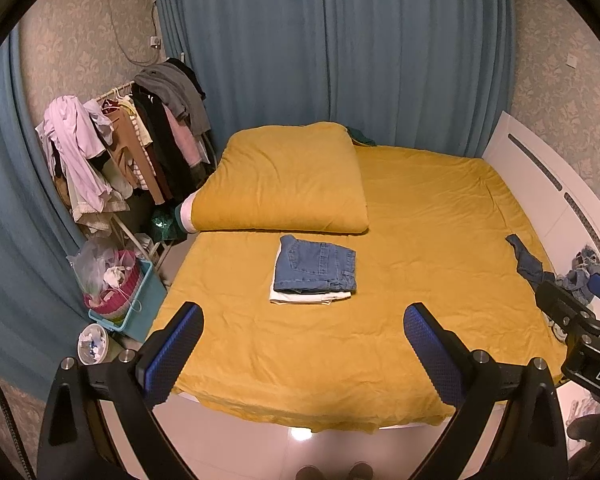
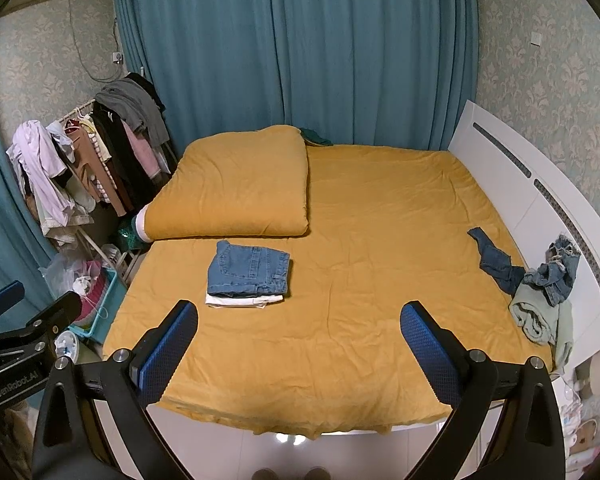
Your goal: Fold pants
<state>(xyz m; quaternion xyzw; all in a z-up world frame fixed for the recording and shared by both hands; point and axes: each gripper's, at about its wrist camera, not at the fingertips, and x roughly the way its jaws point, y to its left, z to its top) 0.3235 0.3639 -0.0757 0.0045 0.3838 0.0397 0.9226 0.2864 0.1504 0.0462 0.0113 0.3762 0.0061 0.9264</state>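
Observation:
A folded pair of blue jeans (image 1: 315, 264) lies on top of a folded white garment (image 1: 306, 297) on the yellow bed, just in front of the folded duvet; the stack also shows in the right wrist view (image 2: 249, 267). A crumpled heap of unfolded clothes, with dark jeans (image 2: 498, 261), light jeans (image 2: 556, 276) and a pale green garment (image 2: 538, 316), lies at the bed's right edge by the headboard. My left gripper (image 1: 303, 314) is open and empty, held above the bed's near edge. My right gripper (image 2: 299, 312) is open and empty too, beside it.
A folded yellow duvet (image 1: 288, 178) lies at the back left of the bed (image 1: 420, 240). A loaded clothes rack (image 1: 132, 140) and a basket of odds and ends (image 1: 120, 284) stand to the left. The white headboard (image 2: 512, 188) runs along the right. Blue curtains hang behind.

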